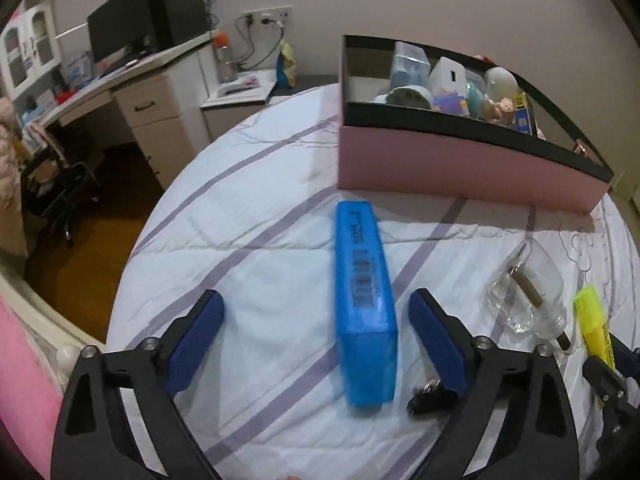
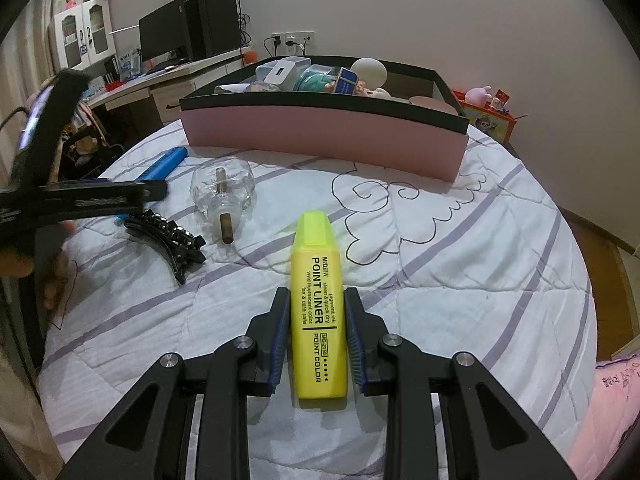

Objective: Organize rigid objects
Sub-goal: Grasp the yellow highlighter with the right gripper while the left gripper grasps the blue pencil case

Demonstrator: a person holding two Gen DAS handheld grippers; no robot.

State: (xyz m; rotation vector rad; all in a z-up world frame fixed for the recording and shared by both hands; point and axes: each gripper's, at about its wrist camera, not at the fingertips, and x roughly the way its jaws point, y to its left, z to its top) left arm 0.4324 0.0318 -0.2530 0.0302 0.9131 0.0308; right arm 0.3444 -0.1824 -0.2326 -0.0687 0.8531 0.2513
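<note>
A long blue box (image 1: 364,300) lies on the striped bedspread between the wide-open fingers of my left gripper (image 1: 316,320), nearer the right finger, not gripped. It also shows in the right wrist view (image 2: 162,166). My right gripper (image 2: 318,304) is shut on a yellow highlighter (image 2: 318,304), seen too at the right edge of the left wrist view (image 1: 594,326). A pink box with a black rim (image 1: 460,160) (image 2: 320,136) stands behind and holds several small items.
A clear glass bottle with a cork stopper (image 1: 528,296) (image 2: 222,196) lies on the bed. A black hair clip (image 2: 168,236) (image 1: 430,400) lies beside my left gripper's right finger. A desk with a monitor (image 1: 120,28) stands at the left past the bed's edge.
</note>
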